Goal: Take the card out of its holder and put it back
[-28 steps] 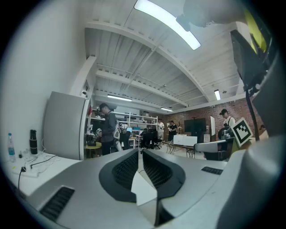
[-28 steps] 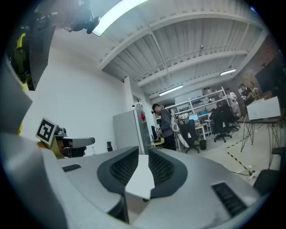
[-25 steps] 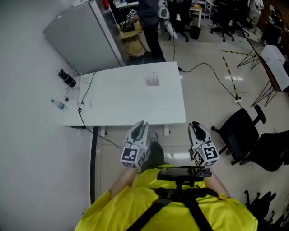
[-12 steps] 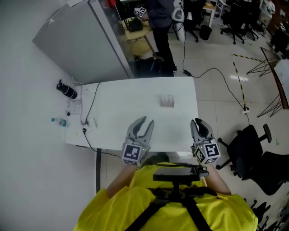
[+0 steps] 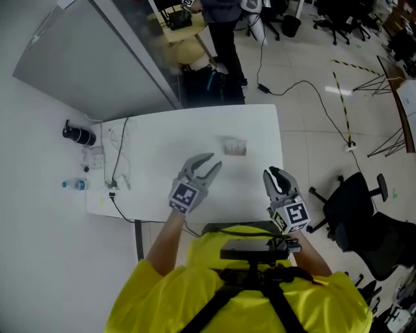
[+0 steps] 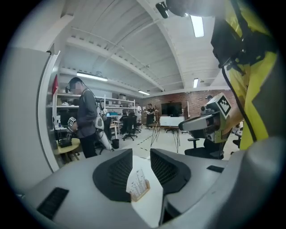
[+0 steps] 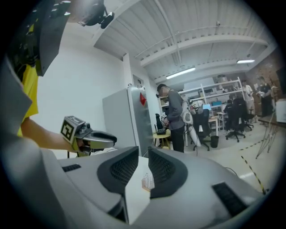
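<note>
A small clear card holder [image 5: 234, 146] on a wooden base stands on the white table [image 5: 156, 130], right of its middle. The cards in it are too small to make out. My left gripper [image 5: 212, 162] hovers over the table just short of the holder, its jaws open and empty. In the left gripper view the holder [image 6: 138, 185] shows through the gap of that gripper [image 6: 141, 163]. My right gripper [image 5: 272, 175] hangs at the table's near right edge, its jaws a little apart with nothing between them. The right gripper view frames the holder [image 7: 147, 182] ahead of the right gripper [image 7: 143, 165].
A black flask [image 5: 78, 134], a small water bottle [image 5: 75, 185] and a cable [image 5: 117, 156] lie at the table's left end. A grey cabinet [image 5: 84, 58] stands behind it. A person [image 5: 224, 19] stands beyond the far edge. A black office chair [image 5: 354, 208] is at the right.
Both grippers have come forward from in front of the table's edge to over it. The left one has reached further, close to the holder. Jaws look unchanged.
</note>
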The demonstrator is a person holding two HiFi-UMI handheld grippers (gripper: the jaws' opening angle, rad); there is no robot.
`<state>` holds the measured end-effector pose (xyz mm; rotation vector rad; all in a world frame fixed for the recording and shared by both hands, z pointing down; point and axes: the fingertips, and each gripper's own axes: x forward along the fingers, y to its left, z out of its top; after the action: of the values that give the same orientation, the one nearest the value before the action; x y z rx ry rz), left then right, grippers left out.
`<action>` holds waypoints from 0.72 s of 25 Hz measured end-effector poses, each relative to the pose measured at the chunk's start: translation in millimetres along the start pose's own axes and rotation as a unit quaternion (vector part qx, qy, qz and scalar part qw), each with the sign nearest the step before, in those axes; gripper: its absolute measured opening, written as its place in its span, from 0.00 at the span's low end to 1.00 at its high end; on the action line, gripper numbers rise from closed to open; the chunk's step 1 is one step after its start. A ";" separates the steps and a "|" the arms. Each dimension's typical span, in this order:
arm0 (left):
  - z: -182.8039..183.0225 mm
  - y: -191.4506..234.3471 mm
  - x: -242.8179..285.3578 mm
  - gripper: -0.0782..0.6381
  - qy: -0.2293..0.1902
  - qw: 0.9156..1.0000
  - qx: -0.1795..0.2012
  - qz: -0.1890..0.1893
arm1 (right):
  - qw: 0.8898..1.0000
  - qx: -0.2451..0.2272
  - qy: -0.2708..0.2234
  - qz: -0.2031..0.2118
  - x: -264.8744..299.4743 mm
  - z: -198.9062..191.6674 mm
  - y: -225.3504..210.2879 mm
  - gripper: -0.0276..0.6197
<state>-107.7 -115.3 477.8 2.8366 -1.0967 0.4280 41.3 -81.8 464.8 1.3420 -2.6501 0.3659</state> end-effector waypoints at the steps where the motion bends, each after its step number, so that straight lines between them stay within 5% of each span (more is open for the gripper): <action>1: -1.8 4.0 5.2 0.28 0.002 1.000 -0.005 0.015 | 1.000 -0.013 0.006 0.020 6.7 -6.5 -2.1 0.16; 7: -28.0 12.9 13.3 0.14 0.023 0.991 -0.059 0.116 | 0.979 -0.049 0.078 0.180 78.7 -73.2 -37.3 0.16; 11: -55.8 19.7 22.3 0.14 0.023 0.987 -0.092 0.127 | 0.953 -0.042 0.119 0.275 132.6 -119.9 -54.7 0.27; 18: -89.5 21.3 44.2 0.14 0.027 0.986 -0.124 0.110 | 0.906 -0.023 0.147 0.397 176.8 -165.6 -50.3 0.25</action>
<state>-111.5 -145.2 575.4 2.4872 -1.3543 0.3527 -18.6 -200.2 673.5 0.1010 -2.7710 0.5291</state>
